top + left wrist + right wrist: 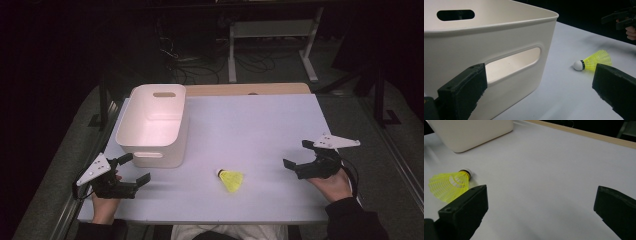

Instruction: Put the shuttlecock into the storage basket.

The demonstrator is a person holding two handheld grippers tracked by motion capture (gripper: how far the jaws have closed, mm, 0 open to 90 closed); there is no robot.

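Note:
A yellow shuttlecock (231,180) with a white cork tip lies on its side on the white table (250,125), near the front edge. A white plastic bin (154,125) with handle slots stands at the left. My left gripper (134,169) rests at the front left, just before the bin's near wall, jaws wide apart and empty. The left gripper view has the bin (486,50) close ahead and the shuttlecock (594,61) to the right. My right gripper (297,154) sits at the right, open and empty, with the shuttlecock (449,185) off to its left.
A wooden strip (250,89) runs along the table's far edge. Beyond it the dark floor holds cables and a white table frame (272,35). Bare tabletop stretches between the bin and the right gripper.

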